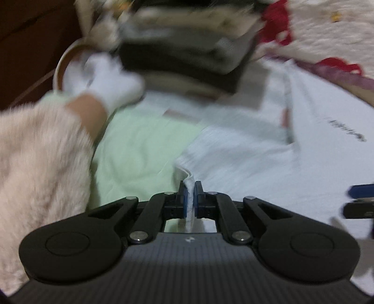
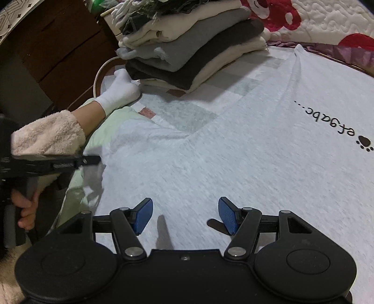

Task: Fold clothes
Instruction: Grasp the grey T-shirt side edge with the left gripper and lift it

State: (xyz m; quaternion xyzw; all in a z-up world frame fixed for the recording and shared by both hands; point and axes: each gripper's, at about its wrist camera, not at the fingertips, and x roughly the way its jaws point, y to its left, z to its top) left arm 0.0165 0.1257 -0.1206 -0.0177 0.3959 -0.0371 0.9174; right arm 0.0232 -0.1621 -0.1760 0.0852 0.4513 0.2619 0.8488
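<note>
A light grey T-shirt point(image 2: 233, 152) with black lettering and a paw print lies spread flat on the bed; it also shows in the left wrist view point(image 1: 268, 163). My left gripper point(image 1: 190, 198) is shut on the shirt's left edge, a fold of fabric pinched between its blue pads. It appears from the side in the right wrist view point(image 2: 93, 160). My right gripper point(image 2: 185, 215) is open and empty, just above the shirt's near part. Its tip shows at the right edge of the left wrist view point(image 1: 360, 201).
A stack of folded clothes point(image 2: 191, 49) stands at the far side. A pale green sheet point(image 1: 140, 149) lies under the shirt on the left. A leg in a fluffy sleeve with a white sock point(image 2: 119, 93) rests at the left. A red-patterned quilt point(image 2: 327, 21) lies far right.
</note>
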